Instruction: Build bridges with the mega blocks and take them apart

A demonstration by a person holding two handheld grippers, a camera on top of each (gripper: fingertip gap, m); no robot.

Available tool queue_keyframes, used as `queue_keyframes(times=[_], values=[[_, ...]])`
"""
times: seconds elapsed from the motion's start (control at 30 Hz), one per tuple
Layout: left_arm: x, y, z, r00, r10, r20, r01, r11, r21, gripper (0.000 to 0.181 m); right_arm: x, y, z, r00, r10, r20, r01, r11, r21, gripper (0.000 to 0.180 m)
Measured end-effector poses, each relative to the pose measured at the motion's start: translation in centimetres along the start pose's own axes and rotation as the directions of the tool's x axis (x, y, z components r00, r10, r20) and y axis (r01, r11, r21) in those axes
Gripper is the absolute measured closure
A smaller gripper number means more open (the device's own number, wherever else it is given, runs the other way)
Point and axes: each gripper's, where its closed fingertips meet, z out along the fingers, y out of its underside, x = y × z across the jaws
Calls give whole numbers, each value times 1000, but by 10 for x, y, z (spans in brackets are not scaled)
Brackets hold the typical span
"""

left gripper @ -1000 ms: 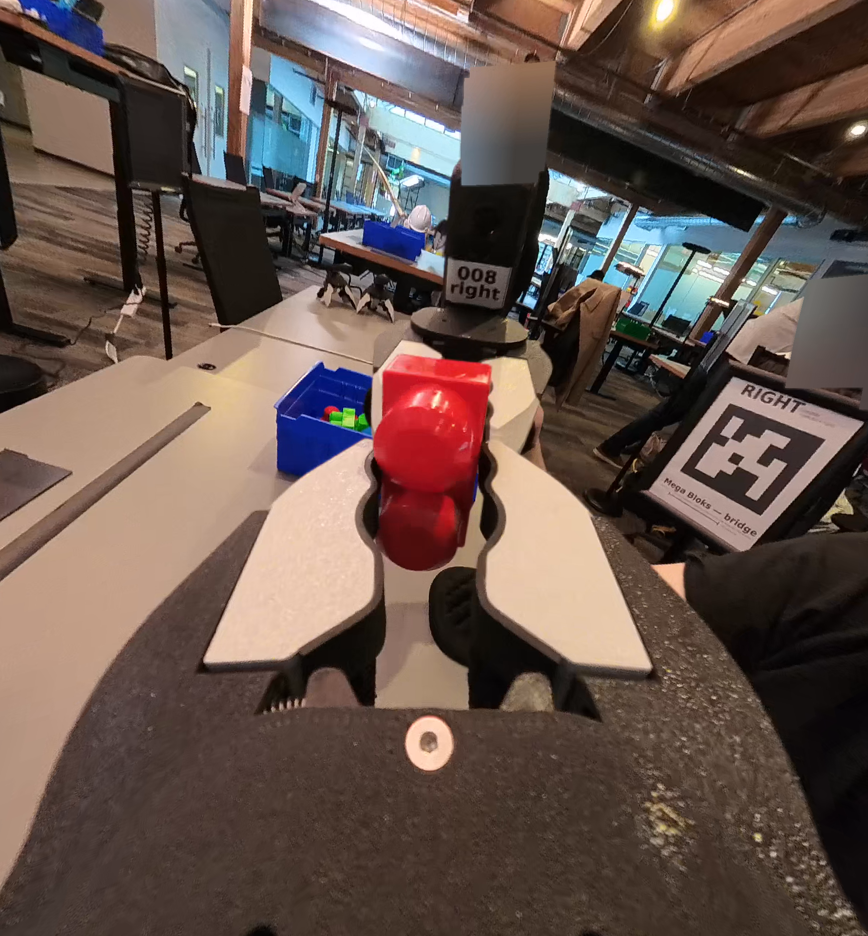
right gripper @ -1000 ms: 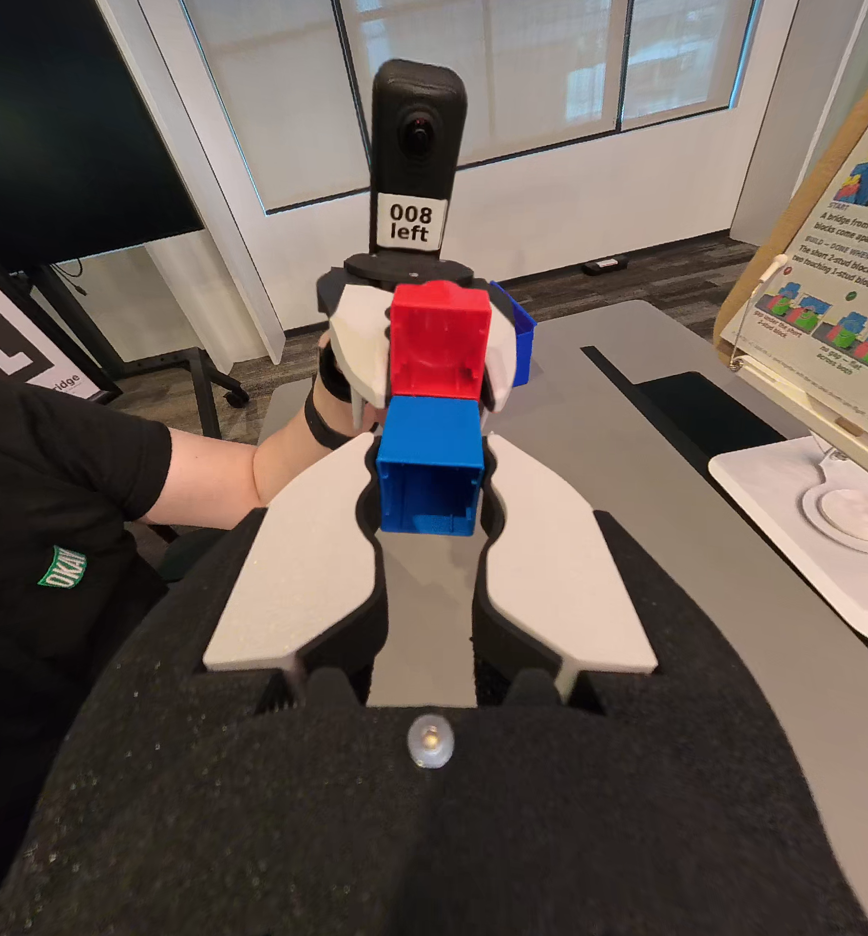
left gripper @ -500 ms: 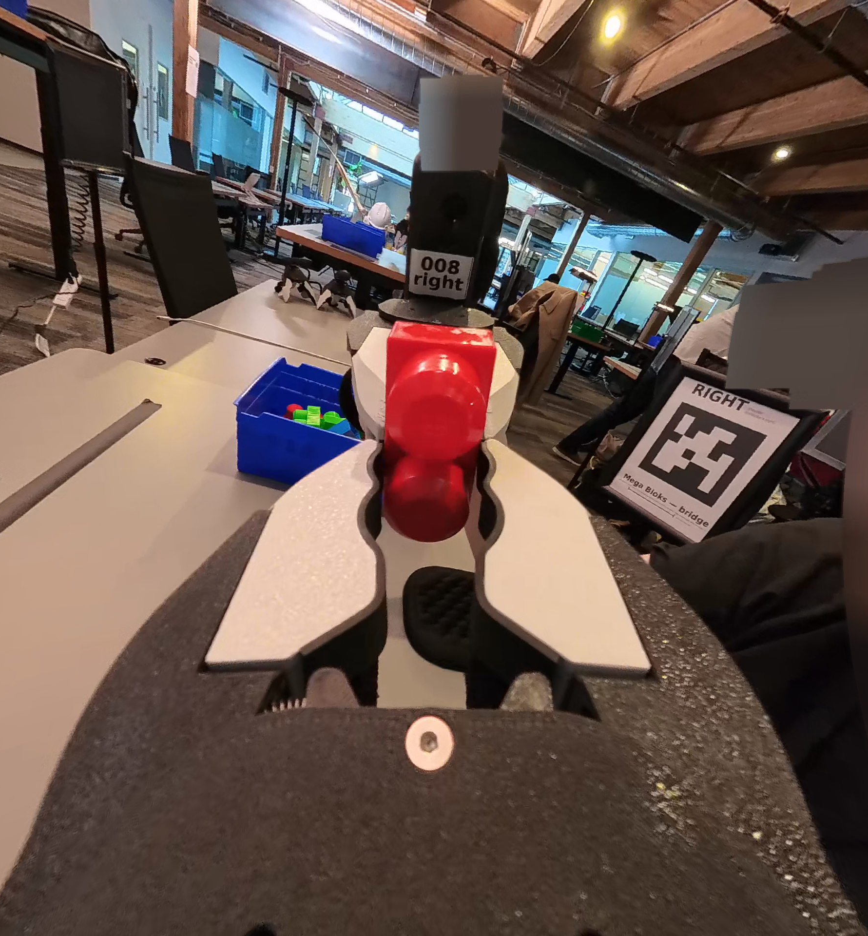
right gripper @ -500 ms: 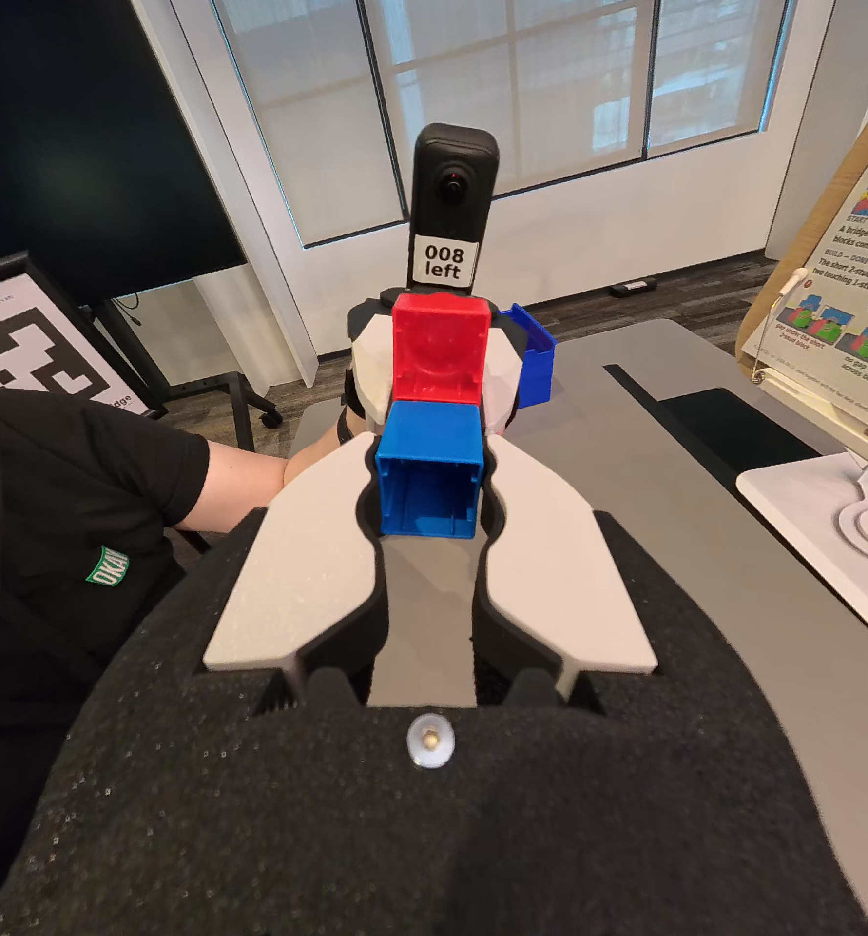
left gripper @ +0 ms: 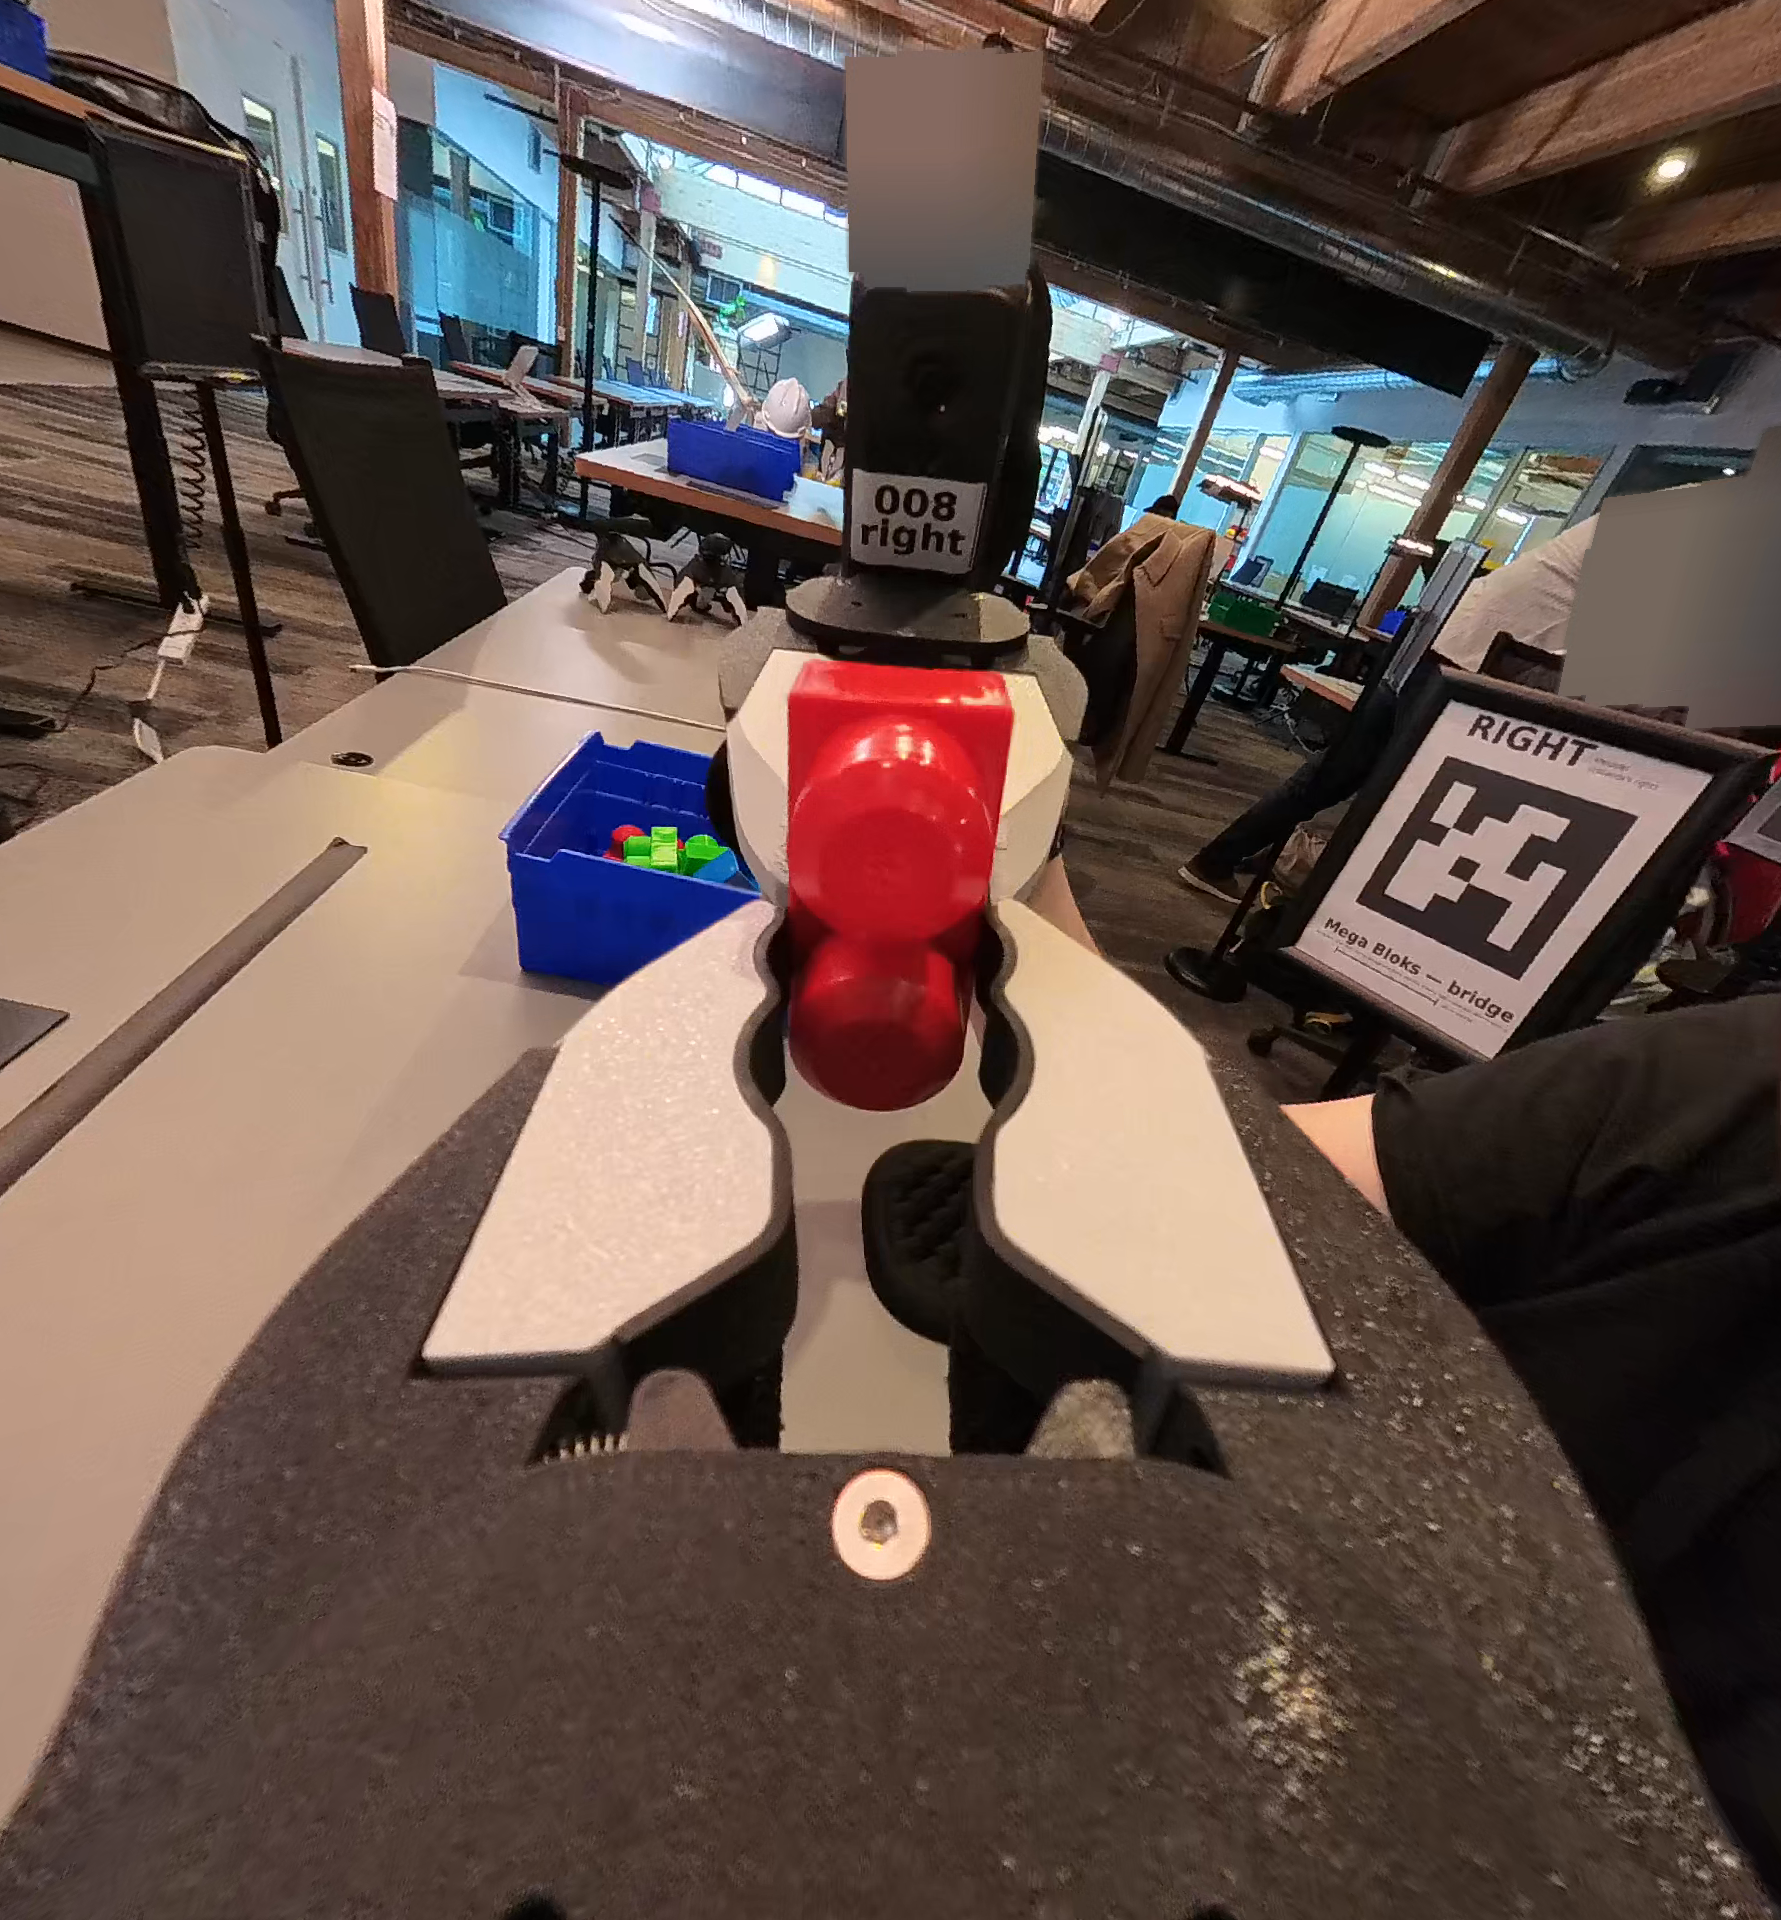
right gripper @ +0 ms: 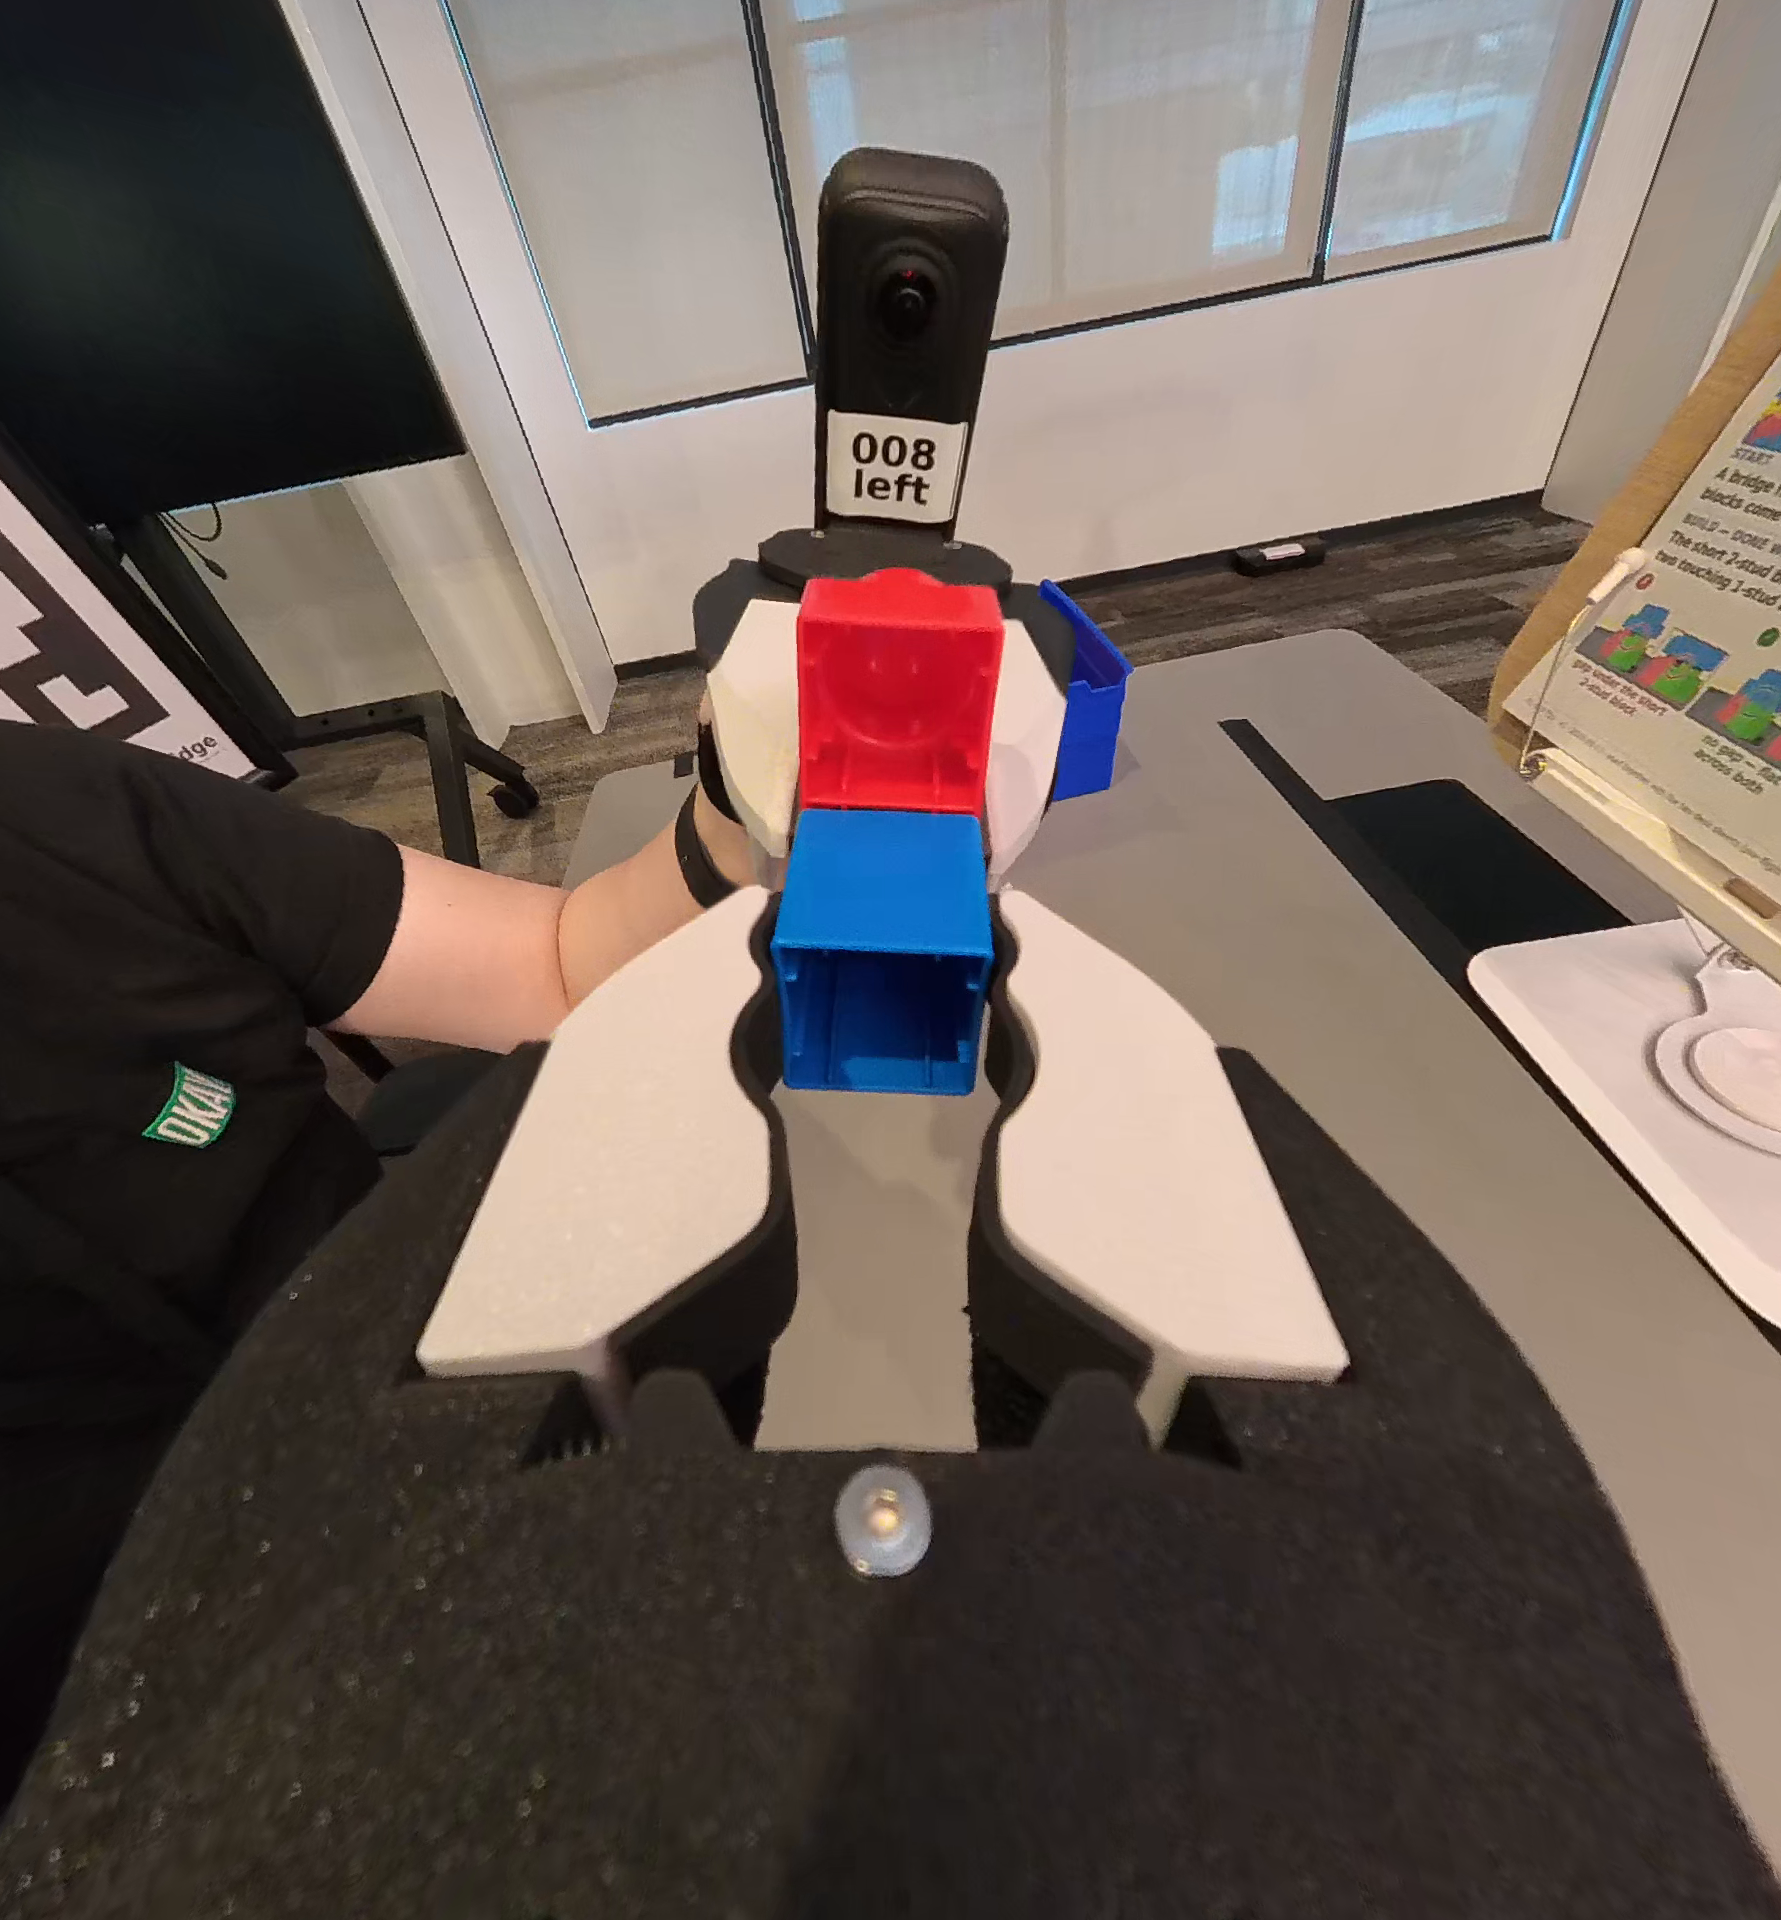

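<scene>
In the left wrist view my left gripper [left gripper: 881,966] is shut on a red two-stud block [left gripper: 891,821], its studs facing the camera. The right gripper's white fingers [left gripper: 1033,790] show just behind it. In the right wrist view my right gripper [right gripper: 881,935] is shut on a blue block [right gripper: 881,966], hollow underside toward the camera. The blue block sits against the lower half of the red block [right gripper: 896,696], whose hollow underside shows above it between the left gripper's white fingers [right gripper: 751,707]. Both are held in the air above the grey table [right gripper: 1229,935].
A blue bin [left gripper: 616,862] with several small red, green and blue blocks stands on the table; its corner shows in the right wrist view [right gripper: 1088,707]. An instruction board [right gripper: 1717,644] on a white base [right gripper: 1644,1091] stands to the right. A person's arm [right gripper: 491,956] is at the left.
Both grippers have shifted slightly together while facing each other. Each keeps its hold, and the red and blue blocks stay pressed together.
</scene>
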Motion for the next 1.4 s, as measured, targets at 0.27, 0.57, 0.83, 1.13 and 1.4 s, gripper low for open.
queue_keyframes(times=[0.27,0.57,0.83,1.13,1.4], values=[[1,-7,-8,1000,-16,-3,16,1000,27,147,0,-2,-3,1000,15,6,-15,1000,14,144],[-2,-43,-80,990,76,120,-91,988,128,147,57,28,-216,729,123,-673,-39,990,139,144],[-4,-15,-40,996,50,71,-50,999,4,147,98,189,-362,188,410,-893,-417,856,305,144],[-14,8,-19,995,41,95,-33,995,-89,147,104,161,-361,154,324,-934,-346,903,256,129],[-26,51,4,982,128,141,-78,946,-314,147,35,21,-170,818,-13,-575,26,1000,14,128]])
